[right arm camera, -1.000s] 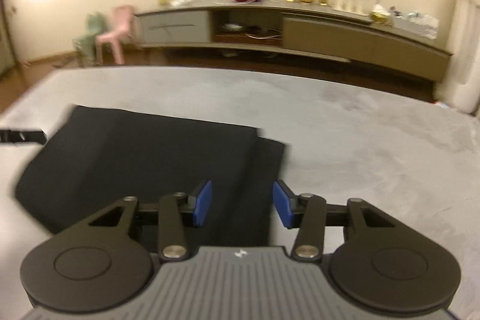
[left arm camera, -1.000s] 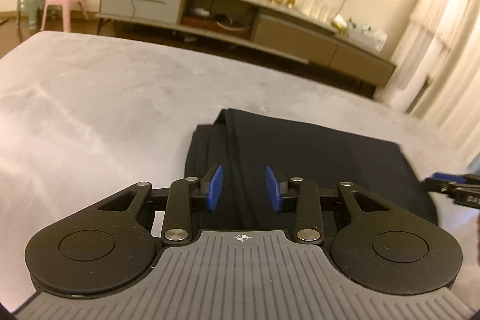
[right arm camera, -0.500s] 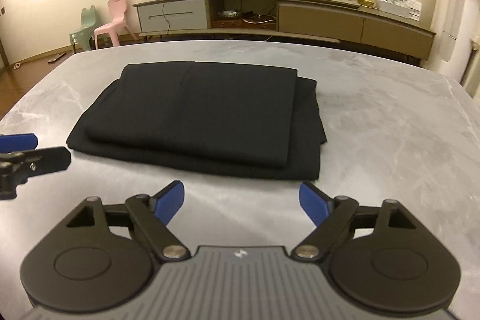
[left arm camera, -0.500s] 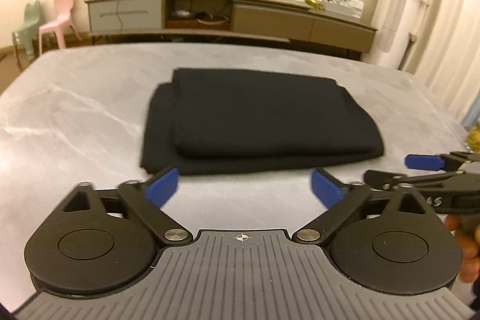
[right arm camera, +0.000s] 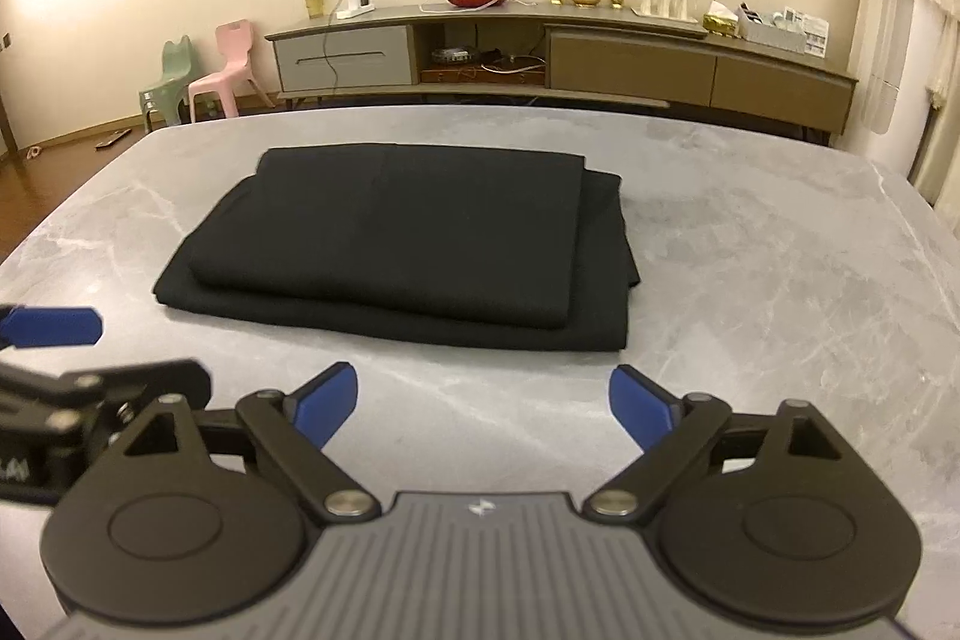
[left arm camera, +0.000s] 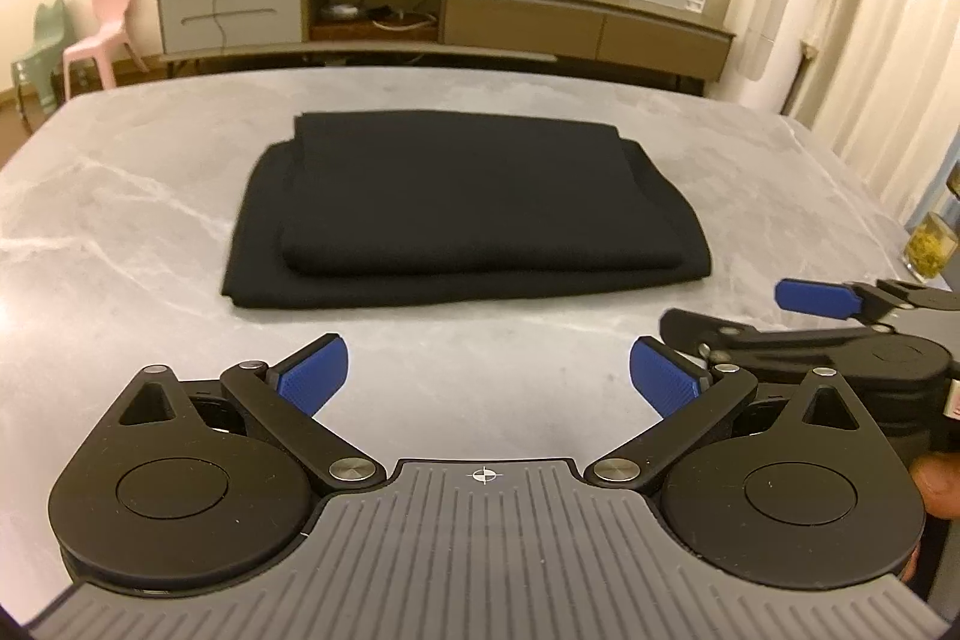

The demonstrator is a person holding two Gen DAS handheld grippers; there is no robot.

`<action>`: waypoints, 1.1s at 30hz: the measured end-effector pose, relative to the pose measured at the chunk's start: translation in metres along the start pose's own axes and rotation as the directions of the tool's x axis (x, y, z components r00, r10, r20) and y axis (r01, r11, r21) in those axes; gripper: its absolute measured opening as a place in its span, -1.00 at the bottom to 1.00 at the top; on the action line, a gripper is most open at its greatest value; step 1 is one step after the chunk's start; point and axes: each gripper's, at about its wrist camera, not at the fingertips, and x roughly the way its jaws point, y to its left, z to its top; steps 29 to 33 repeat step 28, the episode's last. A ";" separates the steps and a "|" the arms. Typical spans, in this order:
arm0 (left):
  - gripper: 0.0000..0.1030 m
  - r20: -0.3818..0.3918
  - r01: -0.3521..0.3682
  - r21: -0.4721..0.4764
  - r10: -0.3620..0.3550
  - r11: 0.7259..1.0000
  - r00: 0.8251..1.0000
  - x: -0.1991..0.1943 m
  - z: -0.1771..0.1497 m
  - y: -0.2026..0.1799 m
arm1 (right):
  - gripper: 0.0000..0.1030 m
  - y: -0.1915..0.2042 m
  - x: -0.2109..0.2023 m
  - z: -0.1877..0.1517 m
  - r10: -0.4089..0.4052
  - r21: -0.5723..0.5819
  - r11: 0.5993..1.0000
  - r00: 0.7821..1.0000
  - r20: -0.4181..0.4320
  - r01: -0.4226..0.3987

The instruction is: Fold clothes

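Observation:
A black garment [left arm camera: 462, 208] lies folded into a flat rectangle on the grey marble table [left arm camera: 120, 220], a smaller layer resting on a wider one. In the right wrist view the same folded garment [right arm camera: 402, 238] sits ahead, in the middle of the table [right arm camera: 780, 280]. My left gripper [left arm camera: 489, 379] is open, held back from the near edge of the cloth with nothing between its blue pads. My right gripper [right arm camera: 483, 403] is open too, likewise short of the cloth and empty. Each gripper shows at the side of the other's view.
A long low sideboard [right arm camera: 540, 52] with bowls, glasses and jars stands along the far wall. Two small plastic chairs [right arm camera: 204, 70] stand at its left. Curtains [left arm camera: 870, 10] hang on the right, and a glass jar [left arm camera: 930, 244] stands by the table's right edge.
Both grippers went from nearly shut over the cloth to wide open, and have drawn back toward the table's near side. The garment lies folded and still.

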 end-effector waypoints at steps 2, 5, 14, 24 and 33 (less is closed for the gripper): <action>0.80 -0.011 0.009 -0.003 -0.009 1.000 1.000 0.002 -0.001 -0.004 | 0.81 -0.002 0.003 -0.001 -0.009 0.002 1.000 1.000 -0.003 0.009; 0.80 -0.028 0.021 -0.009 -0.022 1.000 0.999 0.006 -0.002 -0.009 | 0.82 -0.004 0.007 -0.002 -0.024 0.003 1.000 1.000 -0.008 0.025; 0.80 -0.051 0.024 0.003 -0.024 1.000 0.998 0.010 -0.007 -0.015 | 0.91 -0.015 0.010 -0.005 -0.049 0.035 0.998 0.999 -0.011 0.050; 0.80 -0.049 0.012 -0.031 -0.014 0.999 0.999 0.009 -0.012 -0.002 | 0.93 -0.012 0.013 -0.005 -0.057 0.021 0.998 0.998 -0.014 0.058; 0.80 -0.055 0.007 -0.025 -0.009 1.000 0.998 0.009 -0.013 -0.003 | 0.94 -0.011 0.013 -0.006 -0.055 0.017 0.998 0.998 -0.017 0.056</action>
